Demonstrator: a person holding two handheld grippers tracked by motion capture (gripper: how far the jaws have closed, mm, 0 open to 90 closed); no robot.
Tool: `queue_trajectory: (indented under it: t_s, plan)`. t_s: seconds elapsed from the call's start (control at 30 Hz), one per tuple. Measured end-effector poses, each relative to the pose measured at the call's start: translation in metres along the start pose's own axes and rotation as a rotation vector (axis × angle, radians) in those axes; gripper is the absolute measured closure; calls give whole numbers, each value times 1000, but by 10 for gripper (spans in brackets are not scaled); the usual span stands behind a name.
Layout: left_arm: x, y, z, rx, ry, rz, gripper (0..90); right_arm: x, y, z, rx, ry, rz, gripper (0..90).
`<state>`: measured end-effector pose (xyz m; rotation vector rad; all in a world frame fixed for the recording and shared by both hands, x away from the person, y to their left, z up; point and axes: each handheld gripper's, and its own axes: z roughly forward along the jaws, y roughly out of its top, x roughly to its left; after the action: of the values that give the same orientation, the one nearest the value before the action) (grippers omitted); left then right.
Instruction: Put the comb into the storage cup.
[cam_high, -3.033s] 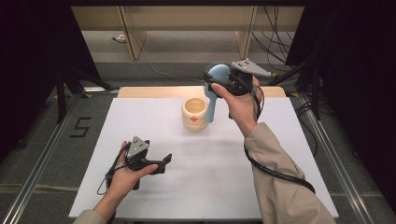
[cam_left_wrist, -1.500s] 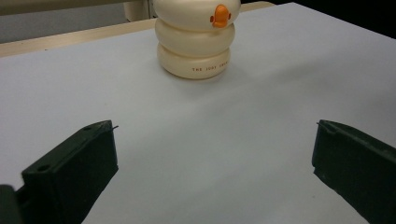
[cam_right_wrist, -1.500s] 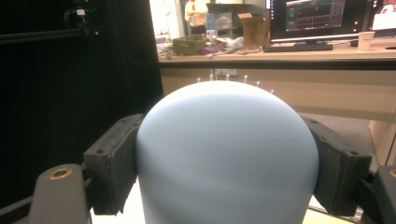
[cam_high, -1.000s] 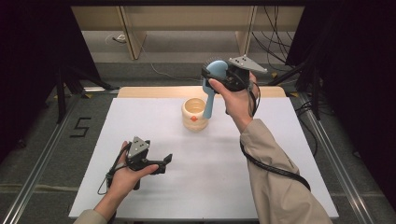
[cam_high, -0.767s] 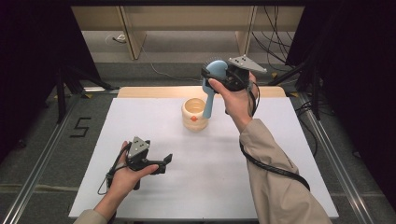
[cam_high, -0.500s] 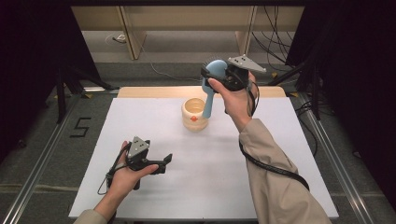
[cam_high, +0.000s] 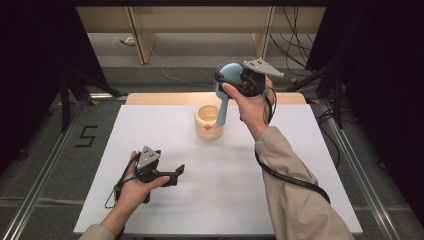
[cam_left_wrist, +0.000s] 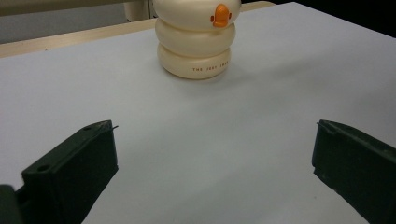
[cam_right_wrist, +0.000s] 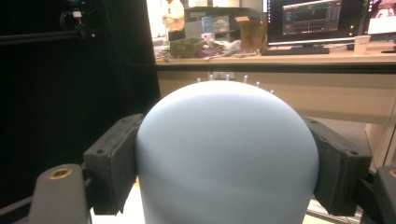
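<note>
- A white table top (cam_high: 210, 200) fills the lower middle of the high view, with grey floor at both sides, dark curtains at the left and right edges, and pale wooden shelving along the top of the frame.
- Nearest, at the lower left of that view, the left gripper (cam_high: 176, 172) rests low on the table in the person's left hand (cam_high: 135, 182). In the left gripper view its two black jaws stand wide apart at the bottom corners, with bare white surface between them and nothing held.
- Further back, near the centre of the high view, stands a cream holder (cam_high: 208, 122) shaped like three stacked rings, with a small orange duck bill on its side. It sits upright at the top centre of the left gripper view (cam_left_wrist: 196, 39). Its mouth is open upward; the inside is not clear enough to say what, if anything, lies in it.
- Above and just to the right of the holder, in the upper middle of the high view, the right gripper (cam_high: 231, 82) is clamped on the rounded head of a pale blue brush (cam_high: 226, 95), with the handle hanging down toward the holder's mouth.
- In the right gripper view the smooth blue dome (cam_right_wrist: 229, 154) sits squeezed between both black pads, and small bristle tips peek over its top.
- The brush looks like light, stiff plastic with a smooth, possibly slippery back, so gripping across the broad head seems the steadiest hold.
</note>
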<state>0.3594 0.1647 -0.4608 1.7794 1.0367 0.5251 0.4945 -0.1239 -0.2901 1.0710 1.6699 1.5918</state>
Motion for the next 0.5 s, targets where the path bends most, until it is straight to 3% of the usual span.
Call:
queue_trajectory:
  t_s: [0.5]
  plan:
    - [0,0,0,-3,-2,1,0,3,3,5,-8,-2,-5,216]
